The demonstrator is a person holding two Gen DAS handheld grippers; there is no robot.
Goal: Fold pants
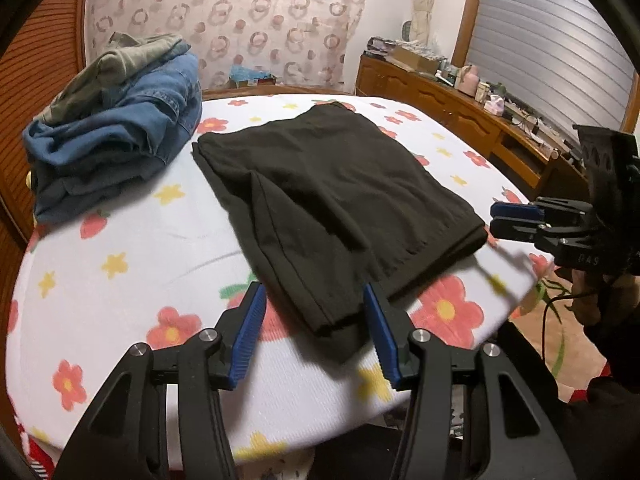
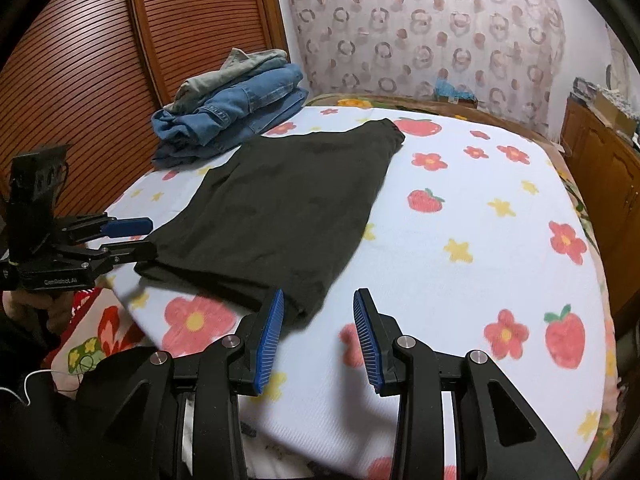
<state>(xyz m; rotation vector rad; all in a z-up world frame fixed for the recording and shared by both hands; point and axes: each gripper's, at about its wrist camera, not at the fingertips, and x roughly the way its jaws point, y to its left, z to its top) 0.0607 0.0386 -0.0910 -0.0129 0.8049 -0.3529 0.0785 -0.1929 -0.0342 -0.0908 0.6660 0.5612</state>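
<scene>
Black pants [image 1: 340, 196] lie folded flat on the flowered white bed cover [image 1: 132, 276]; they also show in the right wrist view [image 2: 280, 208]. My left gripper [image 1: 314, 312] is open and empty, its blue pads either side of the pants' near corner, just above the cover. It shows from the side in the right wrist view [image 2: 150, 236], at the pants' left edge. My right gripper [image 2: 318, 320] is open and empty beside the pants' near right corner. In the left wrist view it [image 1: 494, 220] sits at the pants' right edge.
A pile of folded jeans and an olive garment [image 1: 116, 128] lies at the bed's far left, also in the right wrist view [image 2: 232, 108]. A wooden cabinet with clutter [image 1: 460, 100] stands to the right. A slatted wooden door [image 2: 100, 60] is on the left.
</scene>
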